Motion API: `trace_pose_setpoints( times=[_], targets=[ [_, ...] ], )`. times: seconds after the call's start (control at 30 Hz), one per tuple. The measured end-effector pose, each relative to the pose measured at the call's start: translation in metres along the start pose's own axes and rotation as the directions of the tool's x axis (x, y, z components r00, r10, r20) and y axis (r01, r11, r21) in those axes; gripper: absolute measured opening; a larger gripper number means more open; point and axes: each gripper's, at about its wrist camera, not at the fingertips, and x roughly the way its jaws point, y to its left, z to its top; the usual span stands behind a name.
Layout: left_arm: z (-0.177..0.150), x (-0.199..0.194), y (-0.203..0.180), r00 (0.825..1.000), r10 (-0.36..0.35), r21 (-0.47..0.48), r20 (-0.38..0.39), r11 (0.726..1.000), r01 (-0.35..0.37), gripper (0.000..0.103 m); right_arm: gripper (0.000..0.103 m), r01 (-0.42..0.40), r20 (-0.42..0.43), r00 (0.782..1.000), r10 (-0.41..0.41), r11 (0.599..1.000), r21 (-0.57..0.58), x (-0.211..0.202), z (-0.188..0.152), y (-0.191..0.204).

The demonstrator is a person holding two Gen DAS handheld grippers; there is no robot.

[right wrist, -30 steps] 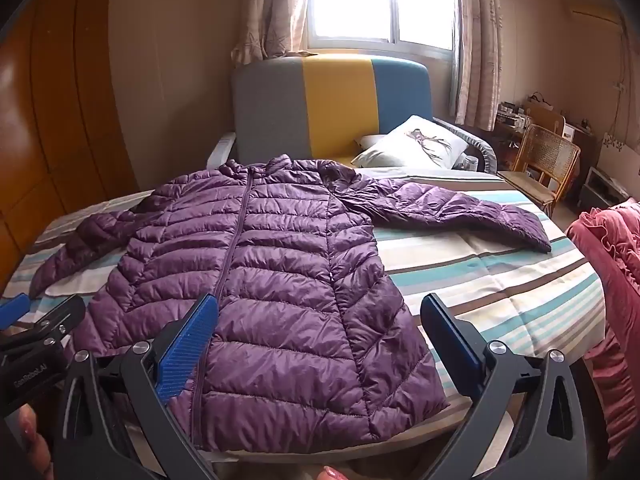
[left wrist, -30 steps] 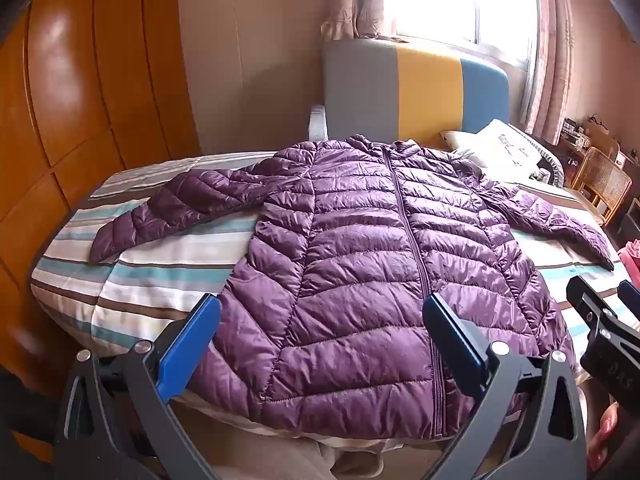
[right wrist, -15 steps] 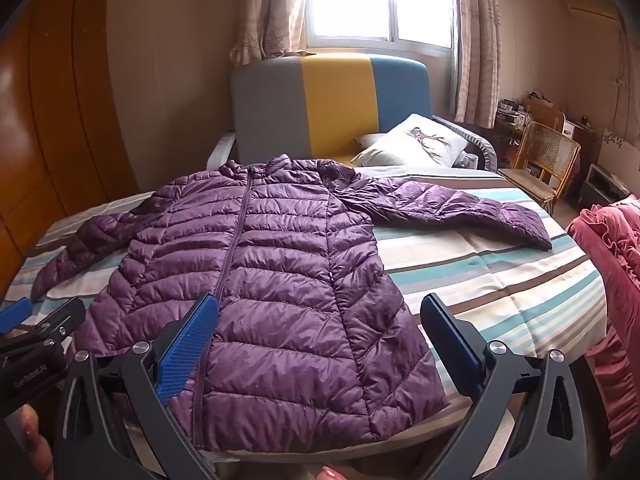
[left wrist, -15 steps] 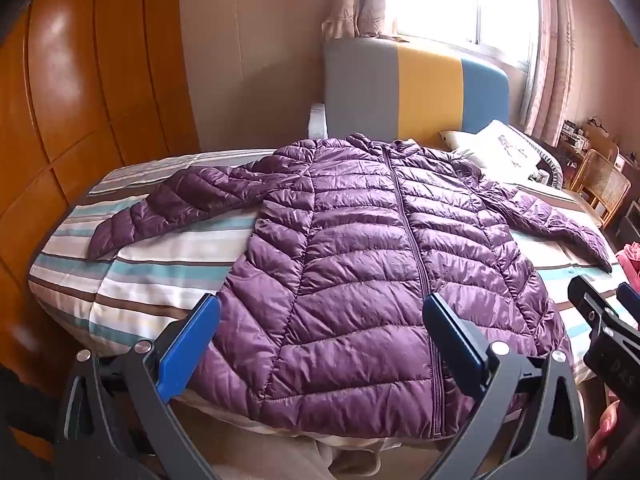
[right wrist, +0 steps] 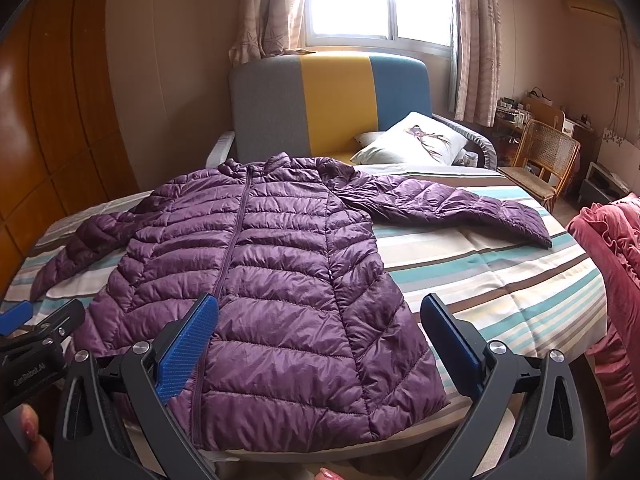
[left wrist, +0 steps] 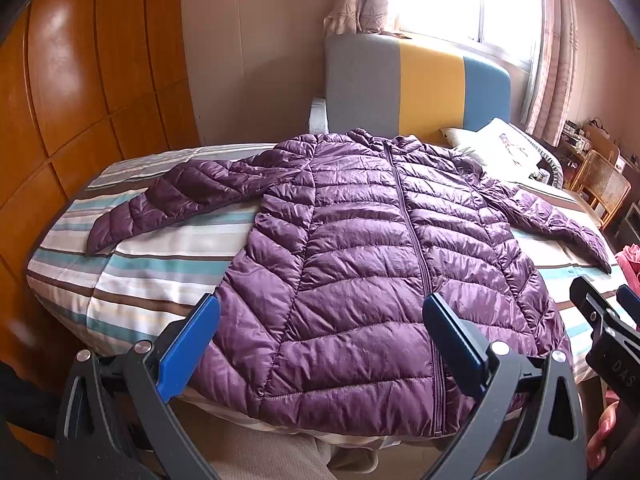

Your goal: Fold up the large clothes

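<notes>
A purple quilted puffer jacket [left wrist: 376, 264] lies flat and zipped on the striped bed [left wrist: 132, 276], both sleeves spread out to the sides. It also shows in the right wrist view [right wrist: 272, 276]. My left gripper [left wrist: 320, 340] is open and empty, held above the jacket's hem near the bed's front edge. My right gripper [right wrist: 320, 340] is open and empty too, above the hem's right half. Each gripper shows at the edge of the other's view.
A grey, yellow and blue headboard [right wrist: 332, 104] and a pillow [right wrist: 412, 144] stand at the far end. Wooden wardrobe doors [left wrist: 80, 80] line the left. A wicker chair [right wrist: 544, 160] and a pink ruffled cloth [right wrist: 612, 280] are on the right.
Both grippers have shifted only slightly; the jacket sits a little lower in the views. Nothing was grasped or let go.
</notes>
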Motion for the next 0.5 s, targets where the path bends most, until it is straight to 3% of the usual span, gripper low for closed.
trace_pose_setpoints(
  times=[0.5],
  targets=[
    [0.0001, 0.0006, -0.0038, 1.000, -0.003, 0.007, 0.002, 1.000, 0.003, 0.101, 0.100, -0.004, -0.011, 1.000, 0.004, 1.000, -0.002, 0.0021, -0.0028, 0.0006]
  ],
)
